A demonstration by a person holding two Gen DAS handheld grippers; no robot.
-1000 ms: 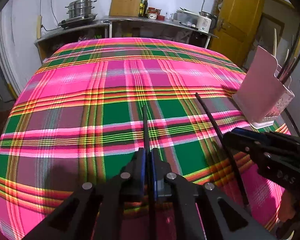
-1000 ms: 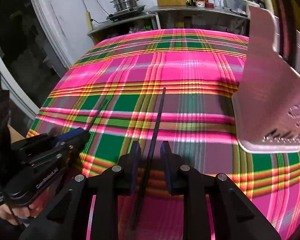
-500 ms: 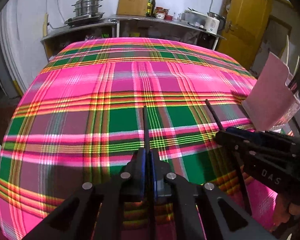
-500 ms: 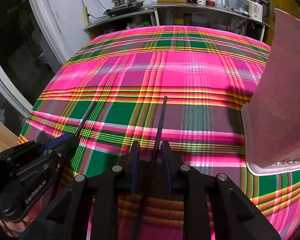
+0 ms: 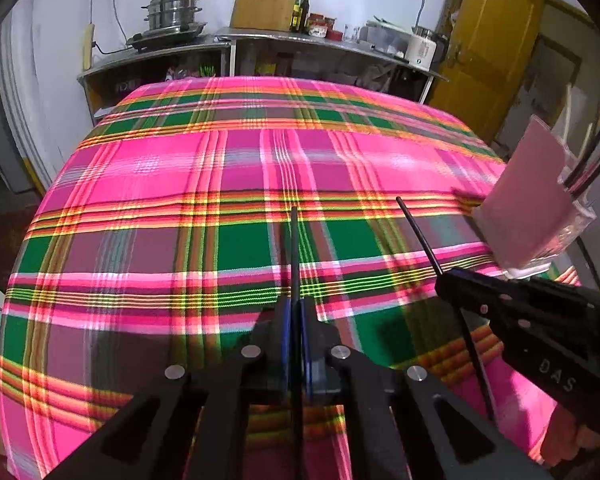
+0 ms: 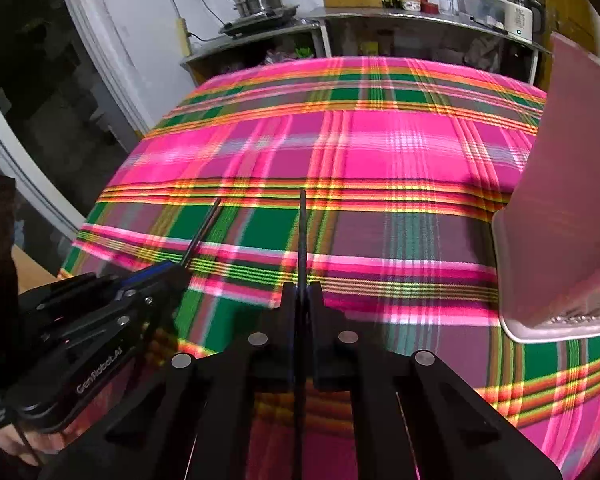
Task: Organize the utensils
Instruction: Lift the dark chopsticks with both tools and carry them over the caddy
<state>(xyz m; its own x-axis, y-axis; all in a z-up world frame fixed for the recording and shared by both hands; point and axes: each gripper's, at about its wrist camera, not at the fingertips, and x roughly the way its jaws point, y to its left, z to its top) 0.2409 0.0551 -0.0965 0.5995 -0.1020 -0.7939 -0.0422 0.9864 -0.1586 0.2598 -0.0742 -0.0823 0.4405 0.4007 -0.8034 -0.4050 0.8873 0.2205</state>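
Each hand carries one pair of tongs, and each pair is clamped on one black chopstick. The left gripper is pinched tight on the left chopstick, which runs straight forward out of the jaws, its tip pointing across the plaid cloth. The right gripper has just been closing and now pinches the right chopstick the same way, with the stick centred between the pads. In the left view this gripper shows from the side, the stick passing through it at a slant.

Both grips sit partway along the stick, not at the end. This leaves a long free length ahead of the jaws, which I judge suits dropping the stick tip-first into a container.

The pink holder stands on the cloth at the right, near the right gripper. Several dark sticks already stand in it. I judge it to be the target for both chopsticks.

Both sticks appear to hang clear of the cloth, though contact at the rear ends is hidden by the gripper bodies.
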